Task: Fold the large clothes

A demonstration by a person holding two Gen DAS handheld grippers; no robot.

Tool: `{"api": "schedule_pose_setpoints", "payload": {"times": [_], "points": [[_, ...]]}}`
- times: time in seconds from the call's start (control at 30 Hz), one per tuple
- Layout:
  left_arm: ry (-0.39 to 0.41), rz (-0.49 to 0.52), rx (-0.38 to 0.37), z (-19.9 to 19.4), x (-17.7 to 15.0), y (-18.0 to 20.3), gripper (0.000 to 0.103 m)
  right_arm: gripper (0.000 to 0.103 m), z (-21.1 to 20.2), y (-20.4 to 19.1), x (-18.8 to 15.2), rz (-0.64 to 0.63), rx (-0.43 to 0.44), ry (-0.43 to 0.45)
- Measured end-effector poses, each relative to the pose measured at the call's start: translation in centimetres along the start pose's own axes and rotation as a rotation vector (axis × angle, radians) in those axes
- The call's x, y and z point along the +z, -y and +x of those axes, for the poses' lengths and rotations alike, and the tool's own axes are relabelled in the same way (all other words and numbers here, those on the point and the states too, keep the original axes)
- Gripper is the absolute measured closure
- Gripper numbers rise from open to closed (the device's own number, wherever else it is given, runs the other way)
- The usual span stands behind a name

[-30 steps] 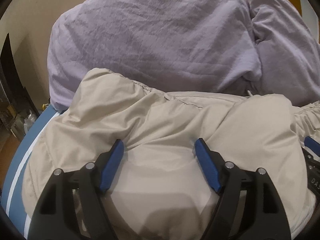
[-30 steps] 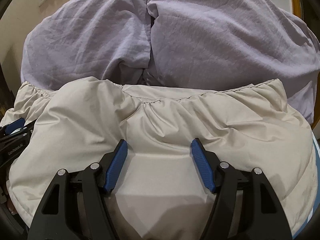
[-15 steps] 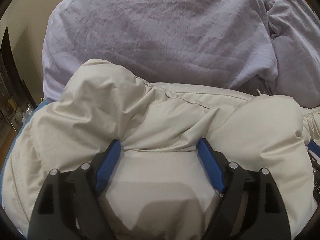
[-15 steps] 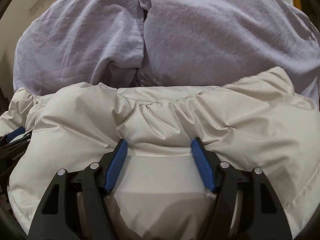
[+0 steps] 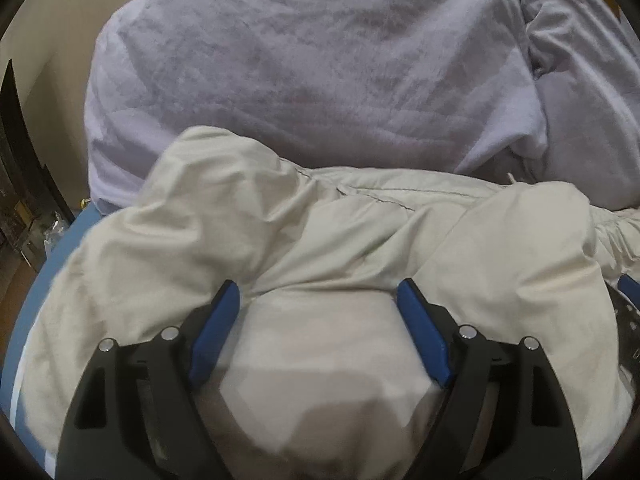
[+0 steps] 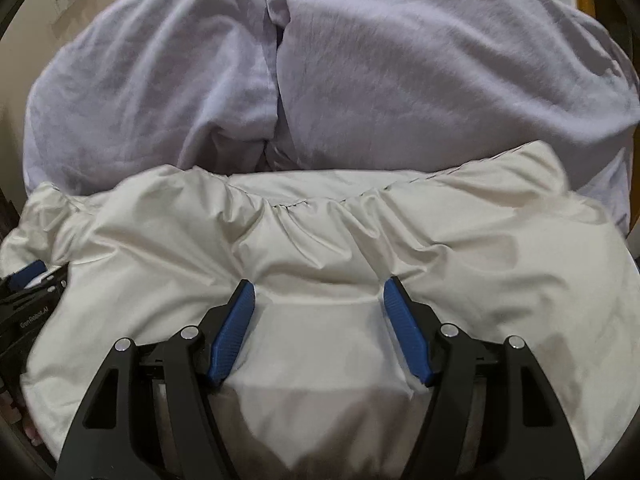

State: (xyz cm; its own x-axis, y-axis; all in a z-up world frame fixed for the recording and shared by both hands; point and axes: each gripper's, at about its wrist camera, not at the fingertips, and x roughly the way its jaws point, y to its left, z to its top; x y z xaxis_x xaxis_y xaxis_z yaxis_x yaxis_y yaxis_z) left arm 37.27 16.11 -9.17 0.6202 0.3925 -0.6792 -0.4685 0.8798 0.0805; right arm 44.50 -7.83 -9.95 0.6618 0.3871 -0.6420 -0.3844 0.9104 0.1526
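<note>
A puffy cream padded jacket (image 5: 320, 232) fills the lower half of both views and also shows in the right wrist view (image 6: 320, 240). My left gripper (image 5: 318, 292) is open, its blue pads pressed into the jacket with a bulge of fabric between them. My right gripper (image 6: 318, 290) is open the same way, with jacket fabric bulging between its pads. Each gripper's edge shows in the other's view: the right one (image 5: 628, 284), the left one (image 6: 28, 276).
A large rumpled lilac duvet (image 5: 312, 64) lies just behind the jacket, also in the right wrist view (image 6: 360, 72). A blue surface with a white stripe (image 5: 52, 264) shows at the left. Dark furniture (image 5: 16, 160) stands far left.
Both grippers have pushed forward and down into the jacket. The fabric has bunched up higher ahead of the pads. The jaws stay wide apart.
</note>
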Motion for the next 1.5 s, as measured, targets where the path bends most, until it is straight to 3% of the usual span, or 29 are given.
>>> {"api": "schedule_pose_setpoints", "payload": {"times": [0.13, 0.23, 0.5, 0.67, 0.93, 1.07, 1.13, 1.23, 1.37, 1.5], "points": [[0.051, -0.003, -0.014, -2.3, -0.2, -0.5, 0.022, 0.034, -2.3, -1.7, 0.4, 0.000, 0.097, 0.047], [0.069, 0.018, 0.022, -2.9, 0.0, -0.4, 0.022, 0.034, -2.4, -4.6, 1.0, -0.053, 0.133, 0.058], [0.063, 0.006, 0.125, -0.5, 1.6, -3.5, 0.022, 0.034, 2.4, -6.7, 1.4, -0.042, 0.100, -0.023], [0.056, -0.016, 0.119, 1.4, 1.8, -3.8, 0.020, 0.033, 4.1, -7.1, 2.2, -0.071, 0.061, -0.046], [0.025, -0.012, 0.104, 2.4, 2.0, -4.1, 0.017, 0.031, 3.9, -6.7, 2.8, -0.055, 0.076, -0.047], [0.030, -0.001, 0.073, 0.5, 1.9, -5.0, 0.017, 0.030, 1.3, -4.9, 3.4, -0.095, 0.075, 0.004], [0.067, 0.013, 0.088, -0.6, 2.2, -5.5, 0.017, 0.023, -0.4, -3.4, 3.9, -0.127, 0.047, 0.052], [0.109, 0.028, 0.132, -1.3, 2.9, -6.1, 0.017, 0.022, -1.5, -1.2, 4.5, -0.152, -0.080, 0.086], [0.080, 0.017, 0.159, 0.0, 3.1, -6.9, 0.017, 0.023, -1.1, 4.4, 5.1, -0.021, -0.161, 0.047], [0.047, 0.015, 0.192, 1.5, 2.6, -7.3, 0.017, 0.024, 0.4, 7.4, 4.3, 0.039, -0.201, 0.001]]}}
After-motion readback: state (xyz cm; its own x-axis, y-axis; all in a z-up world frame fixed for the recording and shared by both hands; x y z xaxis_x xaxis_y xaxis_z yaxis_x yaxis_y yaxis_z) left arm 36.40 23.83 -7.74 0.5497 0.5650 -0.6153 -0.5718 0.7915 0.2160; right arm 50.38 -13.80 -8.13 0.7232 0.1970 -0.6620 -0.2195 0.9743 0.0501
